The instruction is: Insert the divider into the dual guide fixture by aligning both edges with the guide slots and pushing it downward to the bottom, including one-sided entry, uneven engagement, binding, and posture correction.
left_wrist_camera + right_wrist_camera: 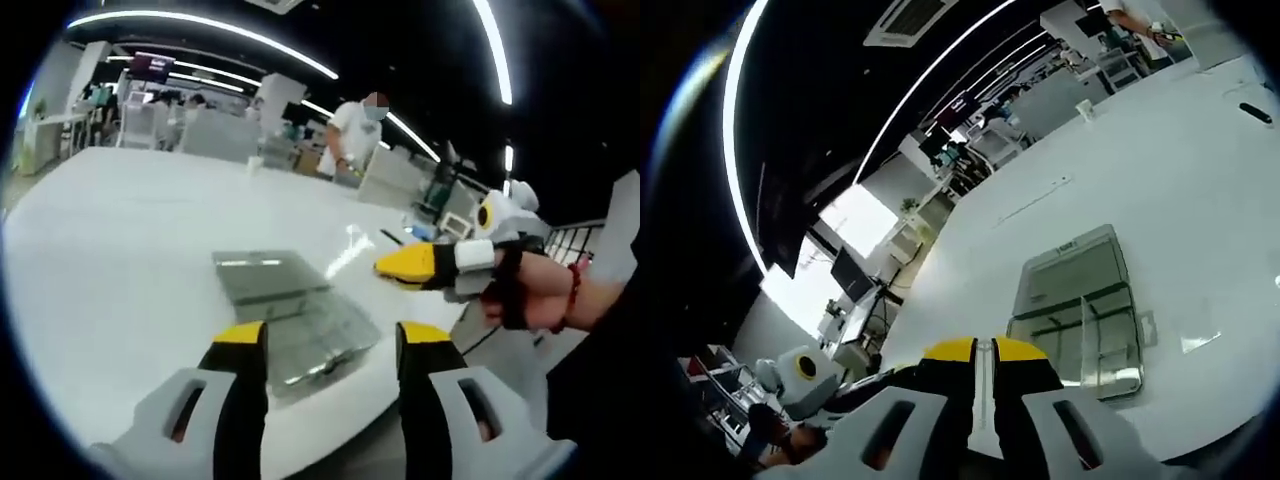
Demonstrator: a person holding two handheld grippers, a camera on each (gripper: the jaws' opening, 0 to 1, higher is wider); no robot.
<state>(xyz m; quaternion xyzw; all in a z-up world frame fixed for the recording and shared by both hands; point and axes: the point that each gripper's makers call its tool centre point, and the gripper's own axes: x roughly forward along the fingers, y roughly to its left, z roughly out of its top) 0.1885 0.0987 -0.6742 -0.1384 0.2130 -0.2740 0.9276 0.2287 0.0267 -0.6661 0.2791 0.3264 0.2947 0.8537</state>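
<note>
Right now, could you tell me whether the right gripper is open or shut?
Shut: in the right gripper view the right gripper's yellow tips meet with nothing between them.

One clear fixture [1080, 315], one white table [120, 250], two tongs [330, 350] [984, 350], one person [355, 135]

The white tabletop [130, 230] lies bare and wide on the far and left sides of the clear fixture [295, 320]. The right gripper [405, 263] hangs just right of it.
</note>
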